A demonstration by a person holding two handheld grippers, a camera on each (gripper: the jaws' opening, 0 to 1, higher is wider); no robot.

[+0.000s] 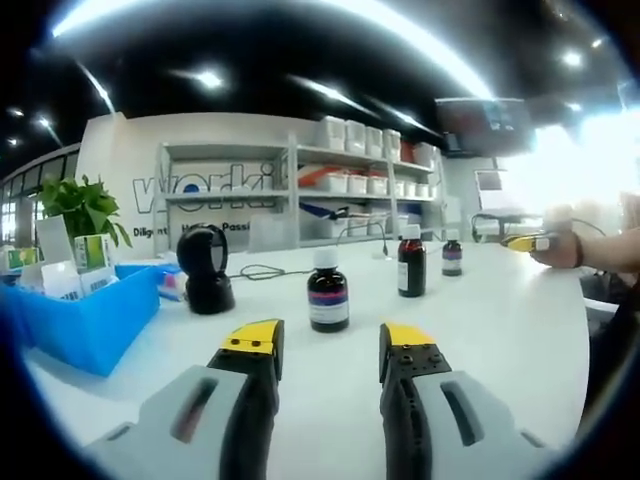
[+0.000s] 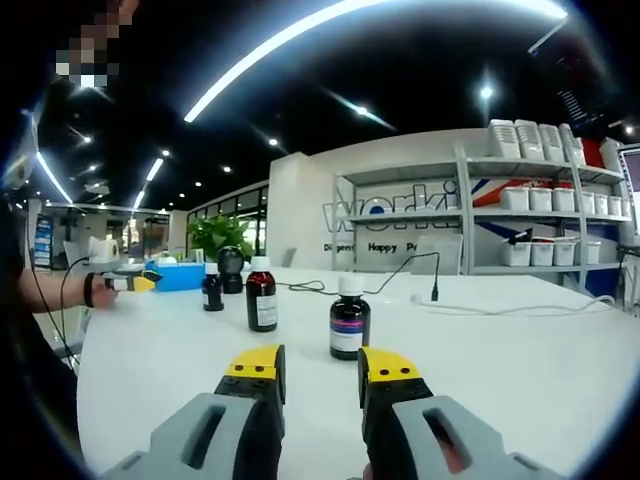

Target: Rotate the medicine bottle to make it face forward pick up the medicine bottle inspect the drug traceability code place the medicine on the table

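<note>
Left gripper view: your left claw (image 1: 330,350) sits low over the white counter (image 1: 500,340), jaws apart, nothing between them. Nearest medicine bottle (image 1: 328,290) stands upright at 12 o'clock, just beyond the tips, not touching. Two more bottles trail off toward 1 o'clock — a taller one (image 1: 411,260), then a small one (image 1: 452,253). Black scanner (image 1: 207,268) at 10 o'clock, blue bin (image 1: 95,320) at 9. Your other hand's claw shows at 2 o'clock by the counter edge.

Right gripper view: your right claw (image 2: 322,368) is likewise parted and empty — a medicine bottle (image 2: 349,318) upright at 12 o'clock, close ahead, clear of the tips.
</note>
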